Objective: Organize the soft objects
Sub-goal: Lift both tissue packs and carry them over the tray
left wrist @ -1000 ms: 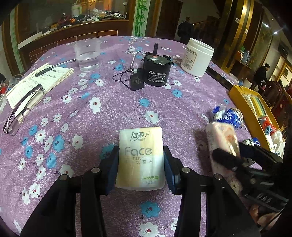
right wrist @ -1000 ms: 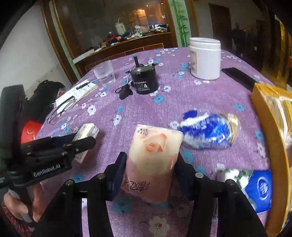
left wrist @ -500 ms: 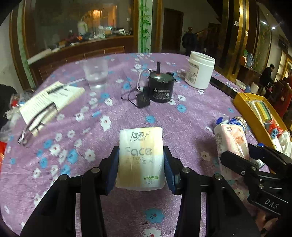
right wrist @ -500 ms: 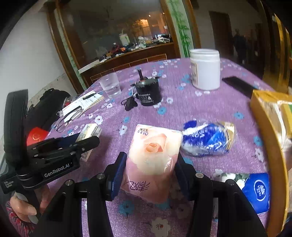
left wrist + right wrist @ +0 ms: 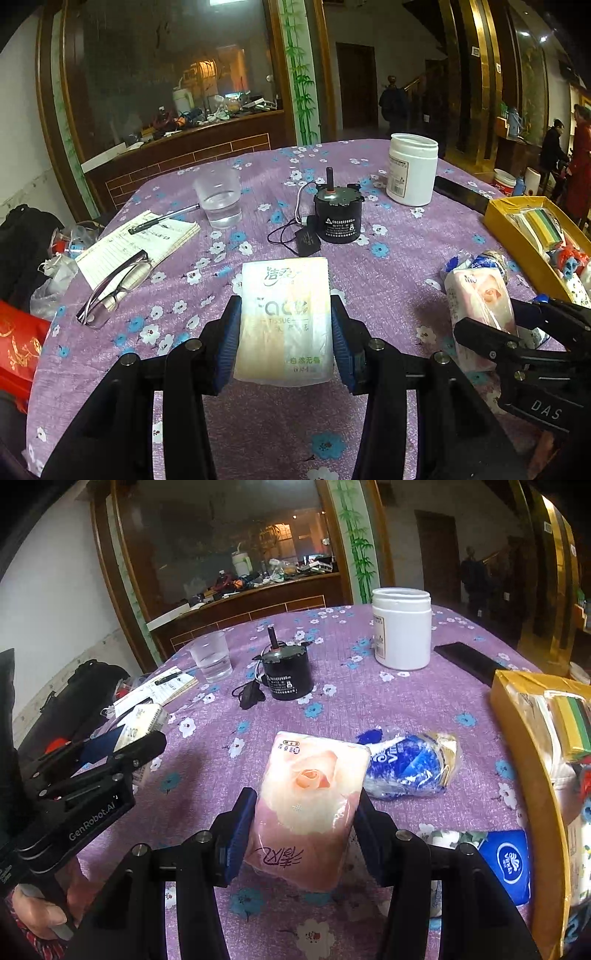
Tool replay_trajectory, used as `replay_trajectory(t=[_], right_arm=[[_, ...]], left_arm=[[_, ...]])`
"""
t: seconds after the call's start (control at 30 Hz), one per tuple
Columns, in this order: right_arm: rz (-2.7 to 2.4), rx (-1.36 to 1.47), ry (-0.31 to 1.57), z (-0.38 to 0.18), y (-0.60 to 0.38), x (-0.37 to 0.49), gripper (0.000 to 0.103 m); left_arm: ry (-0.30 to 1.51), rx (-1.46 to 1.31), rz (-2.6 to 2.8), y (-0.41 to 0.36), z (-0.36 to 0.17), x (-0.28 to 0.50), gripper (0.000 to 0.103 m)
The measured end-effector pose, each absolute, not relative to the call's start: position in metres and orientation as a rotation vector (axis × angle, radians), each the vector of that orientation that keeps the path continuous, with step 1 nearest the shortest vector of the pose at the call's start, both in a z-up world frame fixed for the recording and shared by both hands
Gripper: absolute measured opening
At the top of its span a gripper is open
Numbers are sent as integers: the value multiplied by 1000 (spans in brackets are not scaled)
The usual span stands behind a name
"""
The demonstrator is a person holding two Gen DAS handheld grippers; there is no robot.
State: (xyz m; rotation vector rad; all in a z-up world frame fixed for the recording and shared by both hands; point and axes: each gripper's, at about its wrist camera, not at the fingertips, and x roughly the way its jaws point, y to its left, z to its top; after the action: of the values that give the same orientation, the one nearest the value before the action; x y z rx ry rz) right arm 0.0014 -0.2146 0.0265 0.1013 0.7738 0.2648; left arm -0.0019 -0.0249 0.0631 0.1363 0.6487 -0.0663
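On the purple tabletop [image 5: 388, 280], a motor [image 5: 338, 218], jar [image 5: 412, 168] and cup [image 5: 218, 195] sit ahead. Left gripper [image 5: 284, 332] clamps the Face pack [image 5: 284, 317], lifted since earlier; right gripper [image 5: 303, 823] squeezes the rose pack [image 5: 310, 797] beside the yellow box [image 5: 528, 746].

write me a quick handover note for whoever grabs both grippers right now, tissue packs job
Left gripper: shut on the yellow-and-white Face tissue pack, held above the purple floral tablecloth.
Right gripper: shut on the pink rose tissue pack, also held up.
Yellow box at the right edge of the table already holds several soft packs.
On the cloth beside it: a crumpled blue-and-white pack and a blue Vinda pack.
Done: both packs gripped.
Left: probably carry both to the yellow box, release, then fetch the two blue packs.
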Motion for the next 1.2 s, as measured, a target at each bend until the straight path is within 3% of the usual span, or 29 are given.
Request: replay_trajectory(t=[1.2], right_arm=[[254,219,723,63,-281,-28,54]], left_arm=[[623,290,35,-47,58,-7,43]])
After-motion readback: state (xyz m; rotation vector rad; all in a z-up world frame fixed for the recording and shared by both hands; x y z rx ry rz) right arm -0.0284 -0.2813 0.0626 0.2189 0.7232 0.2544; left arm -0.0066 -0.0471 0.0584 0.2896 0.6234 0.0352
